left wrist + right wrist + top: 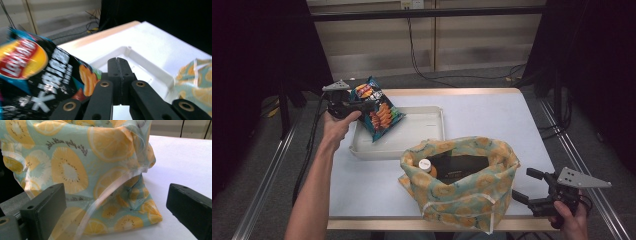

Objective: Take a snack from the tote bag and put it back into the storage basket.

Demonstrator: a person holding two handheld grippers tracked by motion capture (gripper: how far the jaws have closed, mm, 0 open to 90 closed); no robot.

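Crisp bag (377, 111): sits at the left, tilted over the far left corner of the white tray (432, 131), its upper part raised above the tray rim.
Left gripper (364, 106): jaws fully together in the left gripper view, with the bag's edge just beside them; whether a fold of film is pinched there, I cannot tell.
Bag handling: judged light, puffed with air, glossy and slippery; the contents crush easily, so squeezing the belly is a poor idea.
Where to hold: the flat crimped seam at the top or a side edge looks like the safest spot, being stiff and thin enough for the pads.
Tray edges: a raised rim runs all round; a low carry could catch the bag's lower corner on it.
Fruit-print tote bag (462, 182): stands open near the table's front, soft walls slumping inward, a bottle cap (425, 164) and dark items inside.
Open room: bare white table (492, 112) lies between tray and tote and off to the right.
Right gripper (528, 187): jaws wide apart, empty, just beside the tote's right wall.
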